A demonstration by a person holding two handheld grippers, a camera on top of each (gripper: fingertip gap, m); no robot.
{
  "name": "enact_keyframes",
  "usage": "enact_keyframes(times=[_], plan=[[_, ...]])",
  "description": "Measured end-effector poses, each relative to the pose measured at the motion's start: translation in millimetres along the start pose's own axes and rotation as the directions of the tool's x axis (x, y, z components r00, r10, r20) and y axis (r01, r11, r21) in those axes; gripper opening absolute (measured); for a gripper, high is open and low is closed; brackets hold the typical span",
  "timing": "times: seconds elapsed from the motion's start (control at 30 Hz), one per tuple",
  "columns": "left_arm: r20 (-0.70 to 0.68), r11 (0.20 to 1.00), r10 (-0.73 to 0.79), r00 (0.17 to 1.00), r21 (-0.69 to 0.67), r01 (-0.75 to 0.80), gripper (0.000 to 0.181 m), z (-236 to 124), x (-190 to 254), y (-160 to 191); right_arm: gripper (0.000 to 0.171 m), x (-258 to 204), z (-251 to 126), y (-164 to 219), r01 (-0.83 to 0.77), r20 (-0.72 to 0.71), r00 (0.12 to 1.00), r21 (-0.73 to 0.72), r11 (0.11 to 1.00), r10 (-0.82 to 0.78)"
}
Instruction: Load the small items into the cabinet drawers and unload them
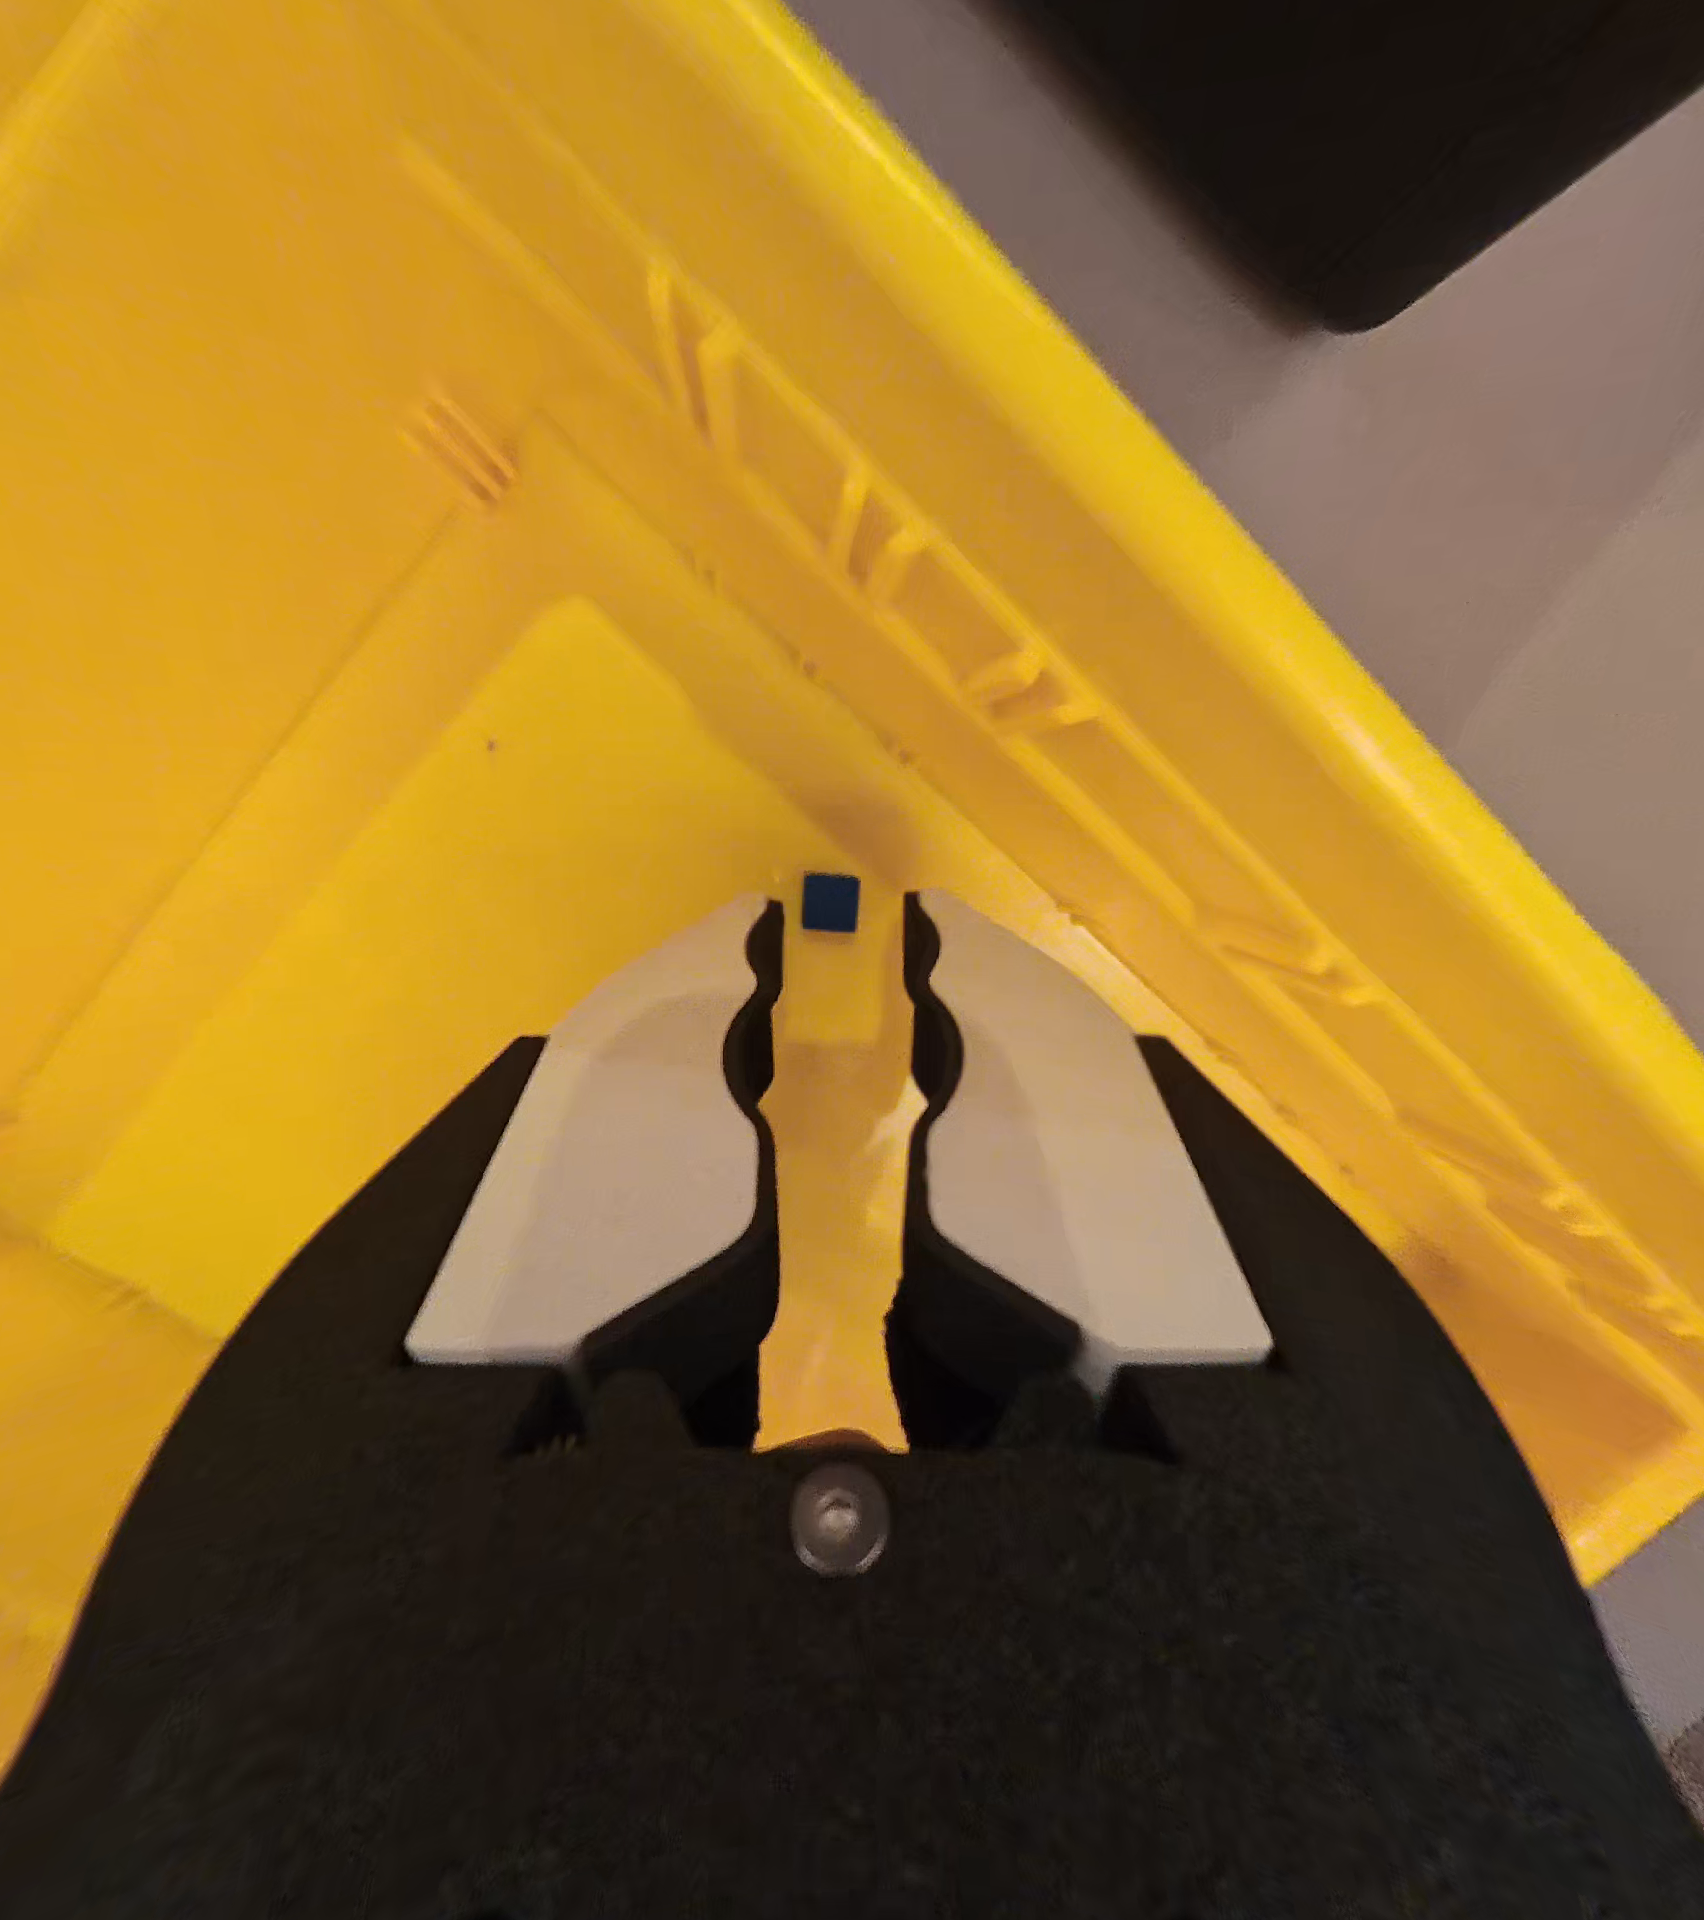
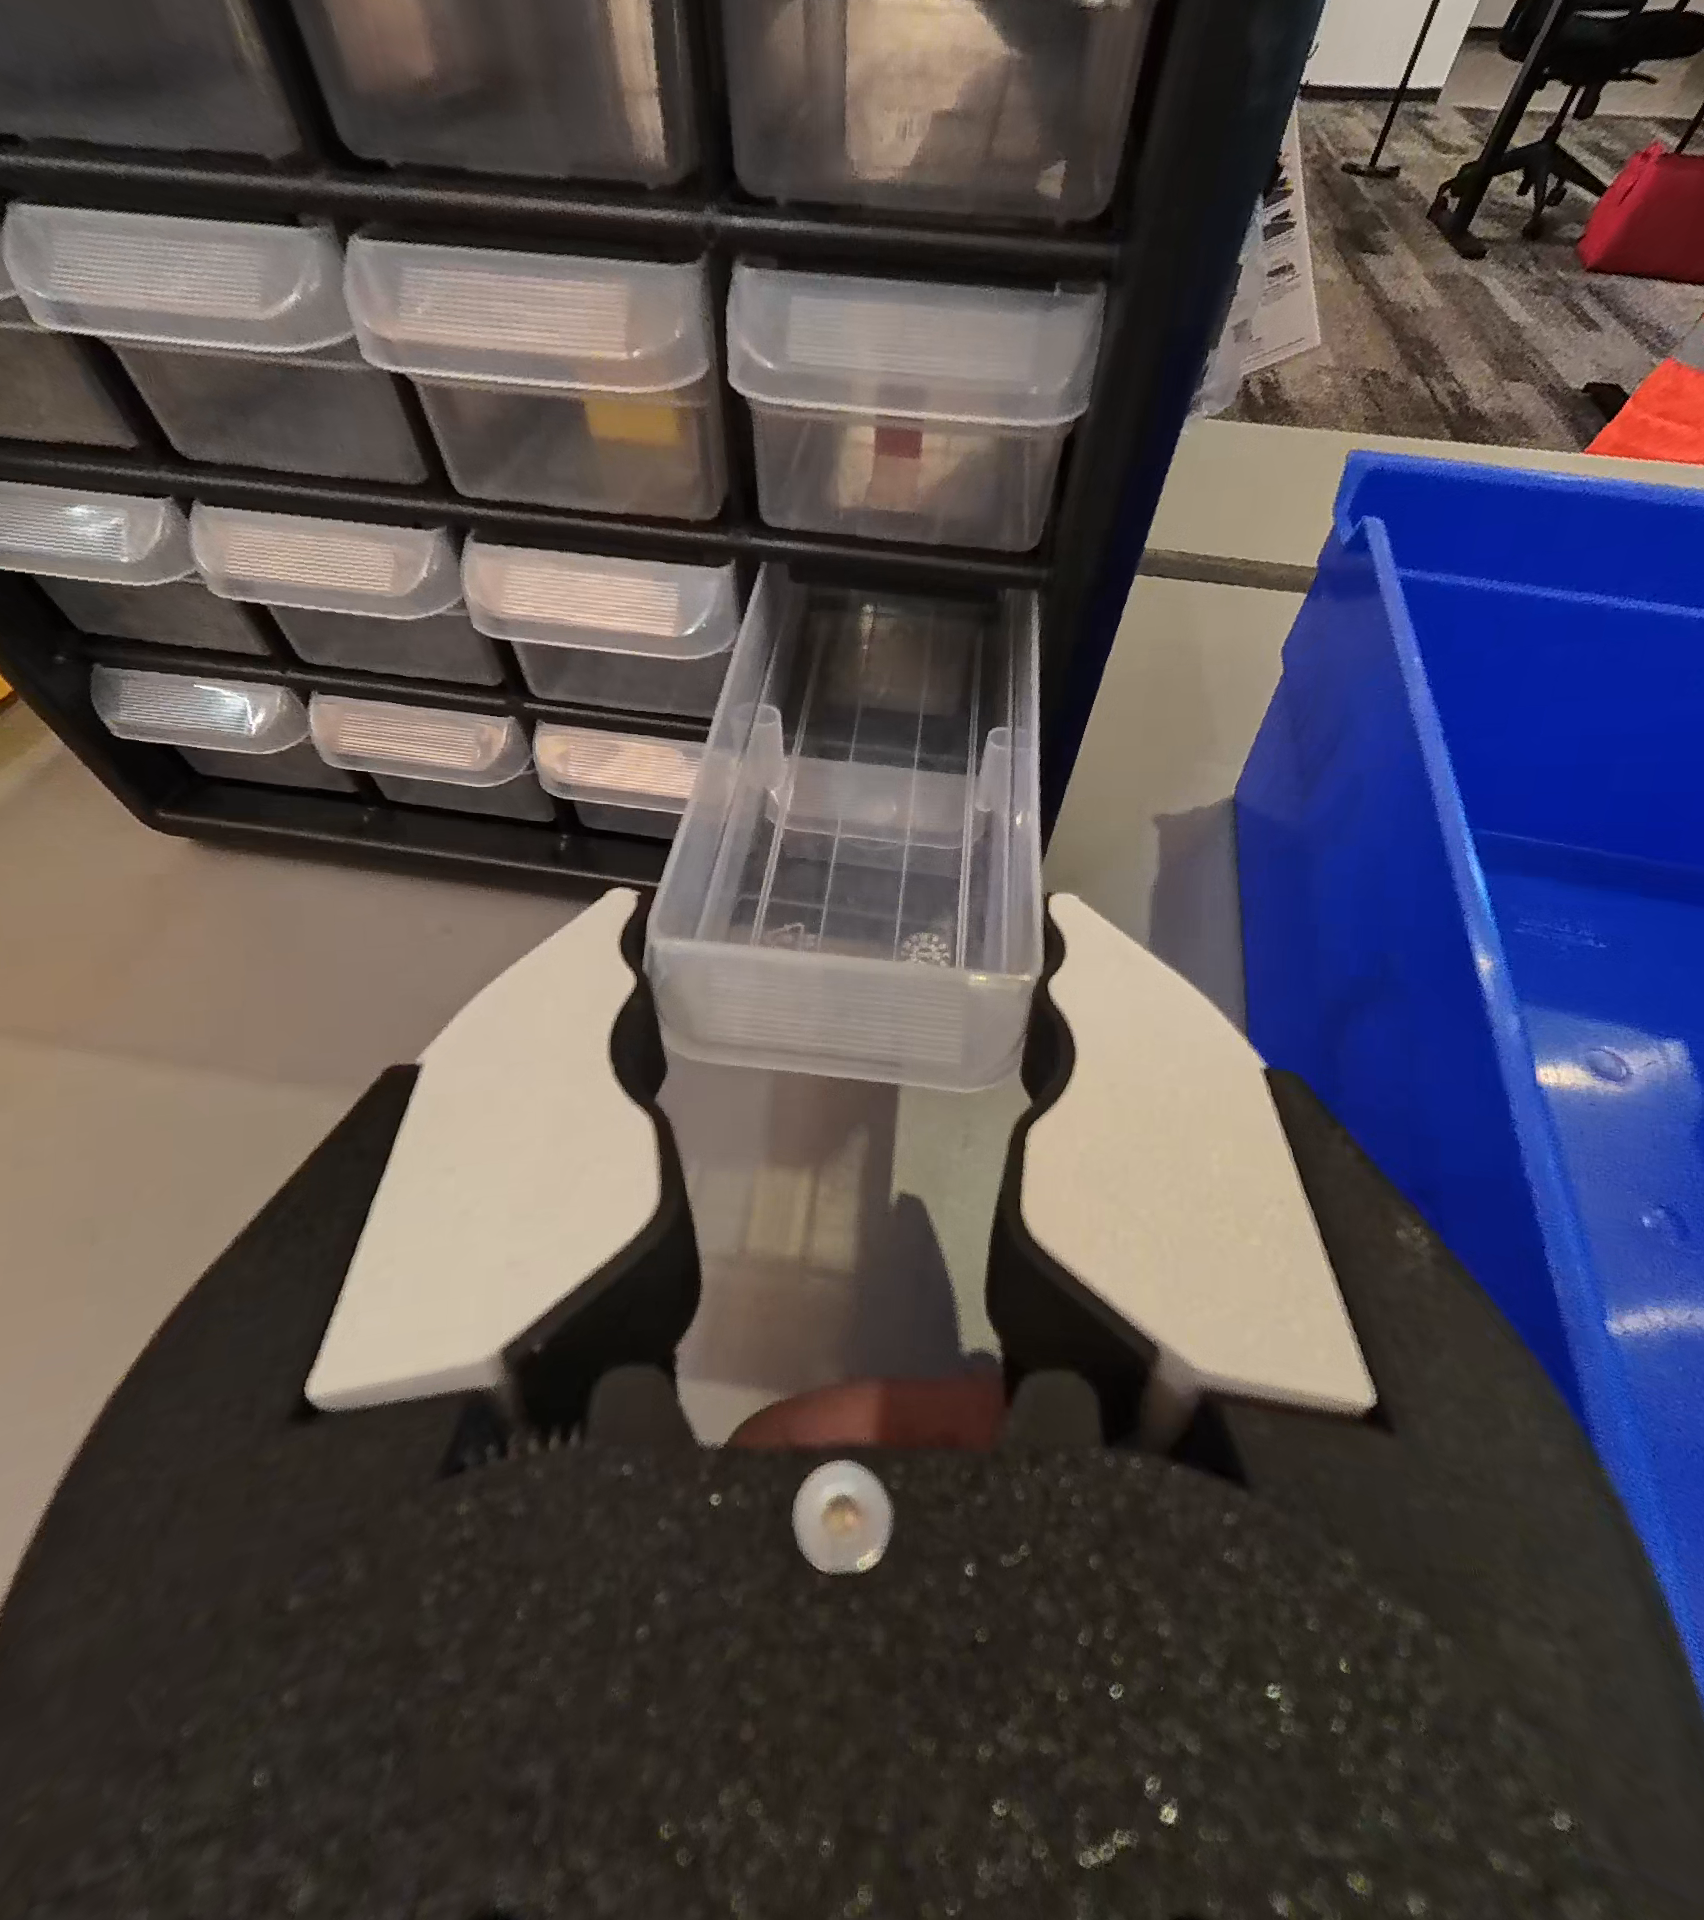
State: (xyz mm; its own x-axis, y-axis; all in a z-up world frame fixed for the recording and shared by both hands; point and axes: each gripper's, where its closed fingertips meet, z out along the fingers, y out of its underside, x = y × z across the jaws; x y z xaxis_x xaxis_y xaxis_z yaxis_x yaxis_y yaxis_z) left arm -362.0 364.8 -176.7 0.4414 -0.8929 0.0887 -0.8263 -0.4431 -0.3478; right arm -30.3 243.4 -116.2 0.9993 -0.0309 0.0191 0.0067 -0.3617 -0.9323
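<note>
In the left wrist view my left gripper (image 1: 843, 906) reaches into a yellow bin (image 1: 328, 582), close to its inner corner. Its jaws stand a narrow gap apart. A tiny blue square piece (image 1: 828, 901) lies on the bin floor between the fingertips, nearer the left one, and it does not fill the gap. In the right wrist view my right gripper (image 2: 843, 940) is shut on the front of a clear plastic drawer (image 2: 858, 821). The drawer is pulled far out of the right column of the black cabinet (image 2: 1128, 343) and looks empty.
The cabinet holds several rows of closed clear drawers (image 2: 526, 312), some with items inside. A blue bin (image 2: 1596, 894) stands on the grey table (image 2: 100, 987) right of the open drawer. A dark object (image 1: 1378, 156) lies beyond the yellow bin's rim. Across from one pair of fingers to the other is roughly 35 cm.
</note>
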Motion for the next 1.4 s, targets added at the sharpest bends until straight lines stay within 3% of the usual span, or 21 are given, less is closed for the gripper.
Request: enact_keyframes(times=[0.27,0.43,0.53,0.63,0.7,0.87,1.03,1.2,1.4], plan=[[0.081,0.996,0.076,0.994,-0.056,-0.072,0.011,9.1,-8.3,8.2,0.067,-0.2,-0.1,0.3,-0.001,0.004,1.000,0.000,1.000,0.001],[0.182,0.995,0.100,0.978,-0.024,-0.097,0.010,-30.9,-5.0,5.8,0.067,-0.8,-1.1,1.1,-0.001,0.005,1.000,0.000,1.000,0.001],[0.256,0.977,0.138,0.957,0.125,-0.175,0.010,-87.2,23.2,-28.6,0.067,-1.3,-2.8,2.5,0.003,0.004,1.000,0.000,1.000,-0.003],[0.239,0.910,0.218,0.946,0.300,-0.286,0.010,-135.8,87.4,-81.8,0.067,-1.3,-3.8,3.3,0.001,0.007,1.000,0.001,1.000,-0.001],[0.203,0.874,0.294,0.934,0.339,-0.349,0.010,-147.4,135.6,-113.9,0.067,-1.3,-3.8,3.6,0.004,0.007,1.000,0.004,1.000,-0.004],[0.069,0.850,0.441,0.895,0.287,-0.441,0.010,-103.9,232.0,-184.3,0.067,-2.3,-8.0,6.9,0.006,0.007,1.000,-0.001,1.000,-0.006],[0.000,0.869,0.491,0.871,0.068,-0.489,0.010,-27.5,268.3,-226.3,0.067,-2.9,-11.7,10.8,0.014,0.007,1.000,-0.011,1.000,-0.014],[-0.018,0.852,0.512,0.859,-0.114,-0.511,0.011,16.2,277.9,-243.7,0.067,-2.4,-15.6,16.1,0.009,0.024,1.000,-0.016,1.000,-0.008],[-0.043,0.788,0.538,0.842,-0.328,-0.520,0.011,46.8,280.7,-233.9,0.067,-2.4,-20.0,19.6,0.011,0.035,0.999,-0.020,1.000,-0.011]])
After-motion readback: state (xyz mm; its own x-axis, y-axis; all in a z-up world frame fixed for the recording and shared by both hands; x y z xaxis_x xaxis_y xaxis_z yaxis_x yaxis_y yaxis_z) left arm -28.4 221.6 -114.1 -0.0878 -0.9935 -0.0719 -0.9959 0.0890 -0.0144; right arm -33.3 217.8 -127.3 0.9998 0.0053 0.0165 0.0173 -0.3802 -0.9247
